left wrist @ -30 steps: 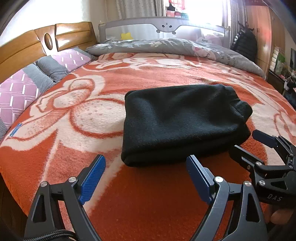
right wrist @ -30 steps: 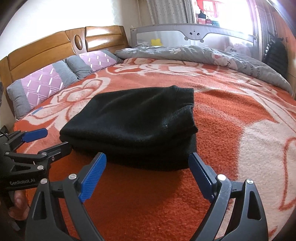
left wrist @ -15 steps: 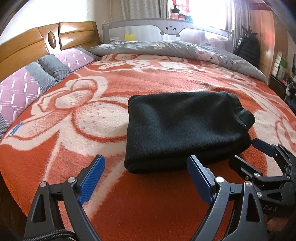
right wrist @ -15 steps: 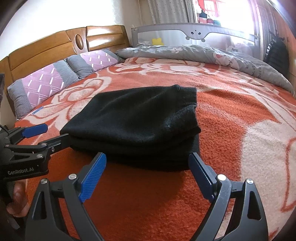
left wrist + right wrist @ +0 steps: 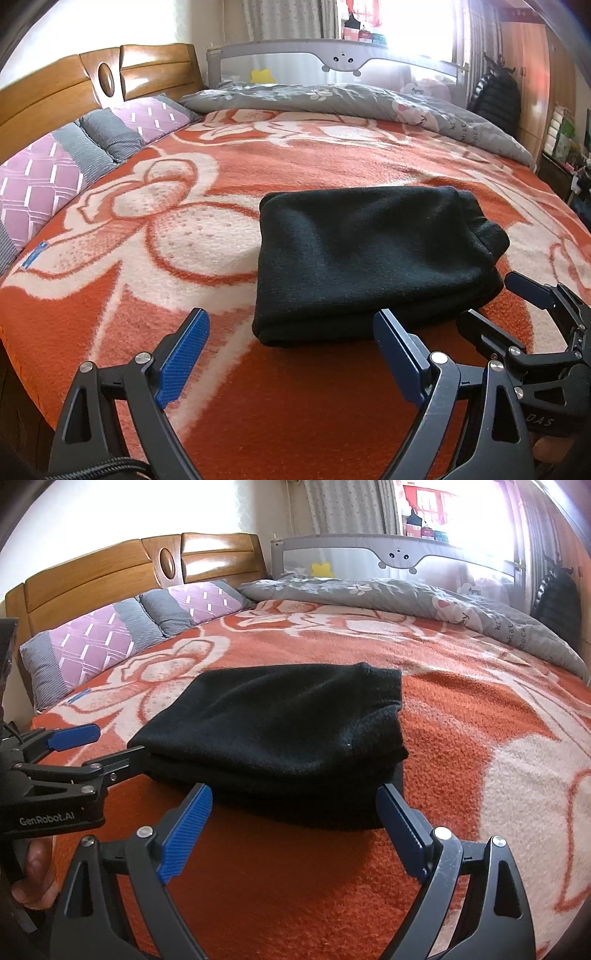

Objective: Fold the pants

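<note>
Pants lie folded in a compact stack on the bed; you hold both grippers, left and right, near it with jaws released, grasping nothing, so the folding seems done.

The folded black knit pants are laid on the orange-and-white flowered blanket of the bed. Purple-and-grey quilted pillows are lined against the wooden headboard to the left; a grey printed quilt is bunched behind.

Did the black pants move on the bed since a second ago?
No. The black pants lie against the same white flower on the orange blanket; only the camera view shifts slightly.
</note>
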`<act>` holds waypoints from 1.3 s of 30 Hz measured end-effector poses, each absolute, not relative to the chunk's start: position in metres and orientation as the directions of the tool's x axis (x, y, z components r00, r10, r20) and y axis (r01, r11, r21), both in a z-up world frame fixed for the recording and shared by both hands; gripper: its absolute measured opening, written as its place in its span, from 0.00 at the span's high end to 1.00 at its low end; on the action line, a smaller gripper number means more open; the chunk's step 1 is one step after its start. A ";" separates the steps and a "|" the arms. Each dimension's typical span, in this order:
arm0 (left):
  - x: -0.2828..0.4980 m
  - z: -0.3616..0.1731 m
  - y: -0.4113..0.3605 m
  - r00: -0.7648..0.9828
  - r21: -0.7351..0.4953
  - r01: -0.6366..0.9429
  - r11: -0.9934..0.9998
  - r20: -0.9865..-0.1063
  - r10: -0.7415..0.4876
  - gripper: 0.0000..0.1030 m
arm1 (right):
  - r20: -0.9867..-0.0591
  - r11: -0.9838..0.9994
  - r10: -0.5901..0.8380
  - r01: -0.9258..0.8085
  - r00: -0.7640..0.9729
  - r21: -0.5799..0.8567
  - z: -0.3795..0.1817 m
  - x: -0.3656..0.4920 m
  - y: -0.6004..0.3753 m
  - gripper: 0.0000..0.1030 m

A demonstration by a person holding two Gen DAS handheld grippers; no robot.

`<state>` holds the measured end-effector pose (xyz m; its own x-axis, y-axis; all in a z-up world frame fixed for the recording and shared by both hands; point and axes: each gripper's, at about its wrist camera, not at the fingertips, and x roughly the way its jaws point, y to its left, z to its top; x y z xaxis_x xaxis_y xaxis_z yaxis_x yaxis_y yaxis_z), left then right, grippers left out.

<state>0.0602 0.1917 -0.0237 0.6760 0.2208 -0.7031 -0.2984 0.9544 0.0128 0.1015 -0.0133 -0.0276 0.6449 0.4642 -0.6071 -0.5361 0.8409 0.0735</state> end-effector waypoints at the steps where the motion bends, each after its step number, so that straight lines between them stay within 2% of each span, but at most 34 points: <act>1: 0.060 -0.024 0.192 0.675 0.013 -0.299 0.954 -0.704 0.221 0.12 | -0.607 0.840 0.464 -0.537 0.645 0.073 -0.027 0.101 -0.013 0.12; 39: 0.059 -0.019 0.192 0.677 0.007 -0.296 0.955 -0.704 0.215 0.12 | -0.603 0.841 0.465 -0.536 0.648 0.072 -0.023 0.099 -0.011 0.12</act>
<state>0.0587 0.1923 -0.0190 0.6772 0.2146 -0.7038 -0.2959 0.9552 0.0065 0.0990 -0.0111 -0.0233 0.6481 0.4646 -0.6034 -0.5362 0.8411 0.0717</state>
